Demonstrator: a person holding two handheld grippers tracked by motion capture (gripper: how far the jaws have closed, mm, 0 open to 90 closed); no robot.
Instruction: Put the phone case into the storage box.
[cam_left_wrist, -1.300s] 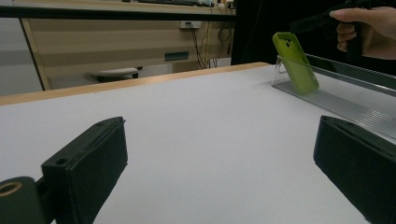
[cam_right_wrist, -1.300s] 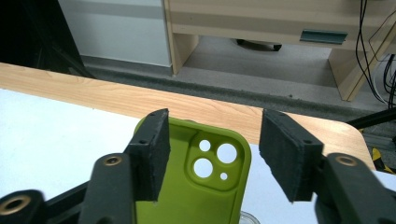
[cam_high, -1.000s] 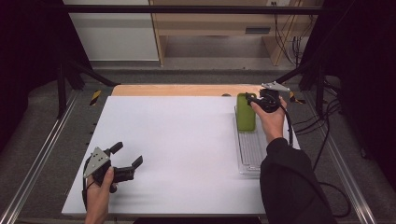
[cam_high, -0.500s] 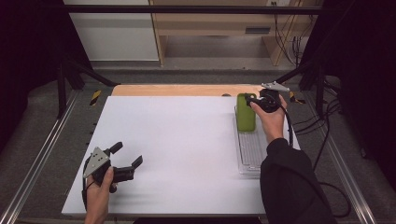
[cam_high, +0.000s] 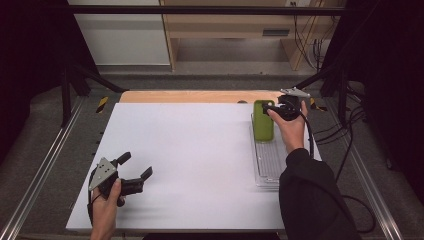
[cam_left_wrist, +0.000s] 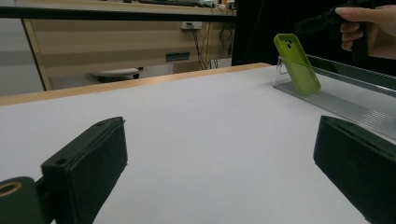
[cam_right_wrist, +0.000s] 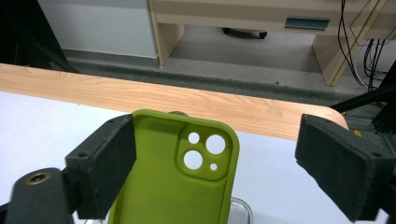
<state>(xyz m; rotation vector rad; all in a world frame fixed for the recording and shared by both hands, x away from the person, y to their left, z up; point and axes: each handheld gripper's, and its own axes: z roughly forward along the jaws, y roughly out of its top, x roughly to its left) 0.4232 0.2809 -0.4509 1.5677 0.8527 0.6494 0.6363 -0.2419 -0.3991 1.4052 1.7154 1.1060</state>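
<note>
A lime-green phone case (cam_high: 263, 120) leans upright against the far end of a clear ribbed tray (cam_high: 270, 165) at the table's right side. Its camera cut-outs face my right gripper (cam_high: 274, 108), which is open at the case's top. In the right gripper view the case (cam_right_wrist: 182, 177) stands between the jaws, close against the left jaw and well apart from the right one. My left gripper (cam_high: 135, 166) rests open near the front left of the white table (cam_high: 190, 150), holding nothing. From there the case (cam_left_wrist: 296, 63) and the tray (cam_left_wrist: 345, 105) show far off to the right.
A wooden strip (cam_high: 195, 96) runs along the table's far edge, with a metal rail (cam_high: 40, 165) beside the left side. Cables (cam_high: 345, 125) hang off the right. Behind the table stands a wooden shelf unit (cam_high: 235, 25).
</note>
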